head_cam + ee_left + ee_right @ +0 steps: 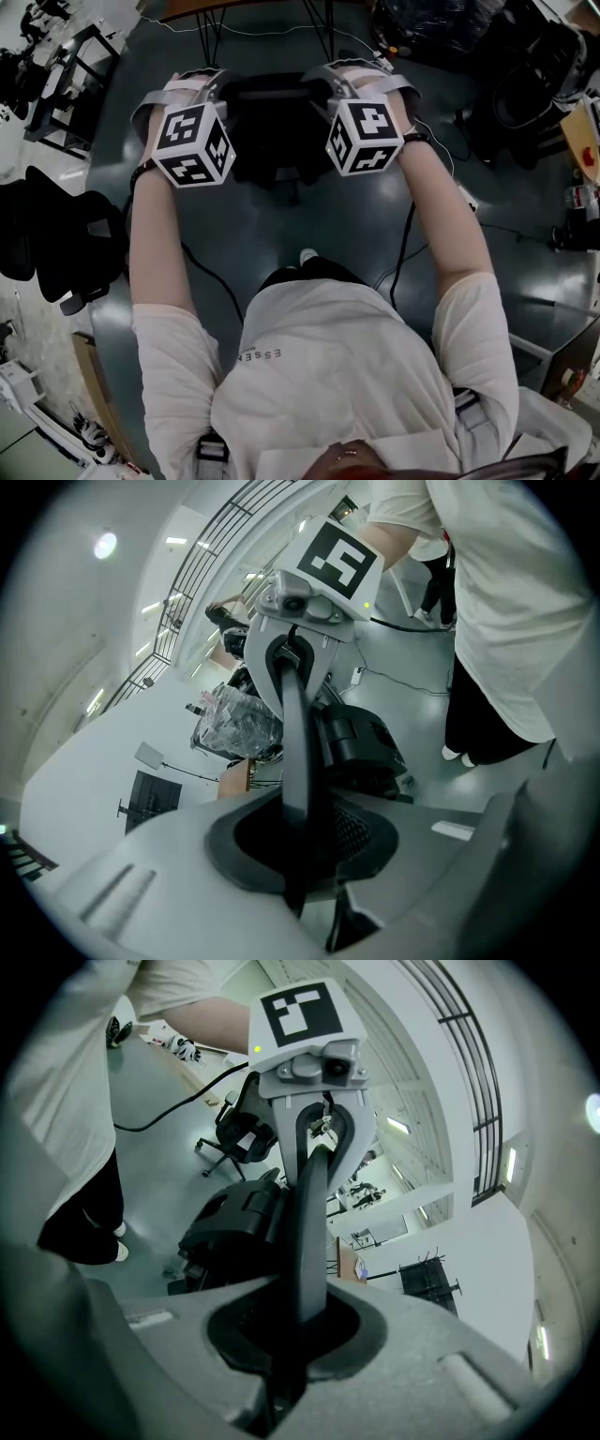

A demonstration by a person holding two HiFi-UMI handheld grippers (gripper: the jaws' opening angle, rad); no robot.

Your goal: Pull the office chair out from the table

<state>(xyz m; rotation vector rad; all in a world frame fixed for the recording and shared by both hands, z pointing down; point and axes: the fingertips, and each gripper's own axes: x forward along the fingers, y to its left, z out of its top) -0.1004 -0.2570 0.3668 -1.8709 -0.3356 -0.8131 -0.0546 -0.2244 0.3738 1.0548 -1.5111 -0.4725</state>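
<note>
The office chair [272, 117], black, stands on the dark floor [328, 220] right in front of the person, between them and the table [187, 9], whose brown edge and thin black legs show at the top of the head view. From above only the chair's dark back and seat can be made out, with a marker cube at either side.

The gripper views give what the head view cannot. Each looks along the thin top rim [293, 733] of the backrest, which runs straight into the gap between that gripper's own jaws. The left gripper [220, 92] is clamped on the rim near its left end and the right gripper [325, 86] near its right end (each camera also shows the other gripper biting the same rim farther along). The right jaws stand closer together than the left. Bulky black lower parts of the chair show below the rim in both views.

Only the head view shows both bare forearms reaching forward, the white shirt [319, 375], one pale shoe [307, 255] and a black cable [401, 253] on the floor. A second black chair [56, 244] sits well apart at the left.
</note>
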